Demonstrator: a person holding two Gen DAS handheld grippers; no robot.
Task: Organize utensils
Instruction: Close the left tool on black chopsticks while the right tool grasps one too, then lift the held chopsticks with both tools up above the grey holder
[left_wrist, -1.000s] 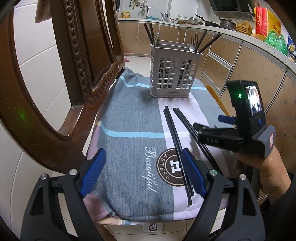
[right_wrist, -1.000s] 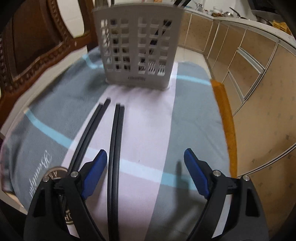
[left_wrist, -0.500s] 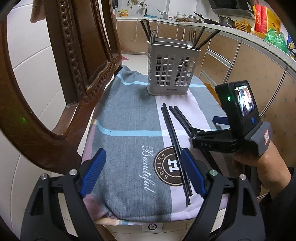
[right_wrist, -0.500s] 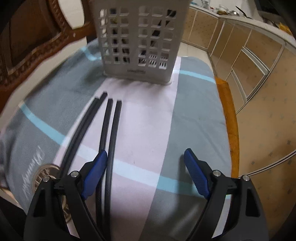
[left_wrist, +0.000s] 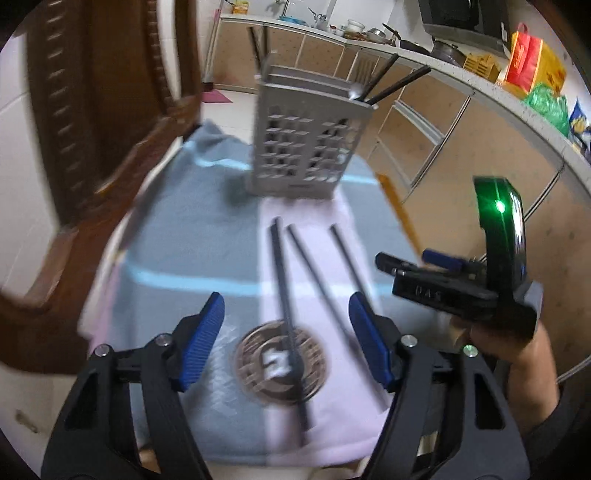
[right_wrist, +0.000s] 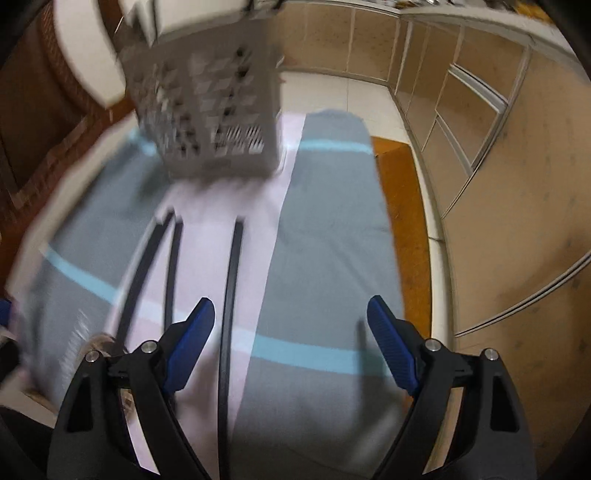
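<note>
Chopsticks (left_wrist: 286, 295) lie loose on the cloth-covered surface (left_wrist: 177, 258), short of the grey utensil holder (left_wrist: 306, 147), fanned apart so each can be taken singly. My left tongs (left_wrist: 286, 339) have just been narrowing over one, not yet gripping; right tongs (right_wrist: 291, 343) hang wide, empty, beside another.

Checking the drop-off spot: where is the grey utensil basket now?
The grey utensil basket stands upright at the cloth's far end, beyond the loose black chopsticks.
</note>
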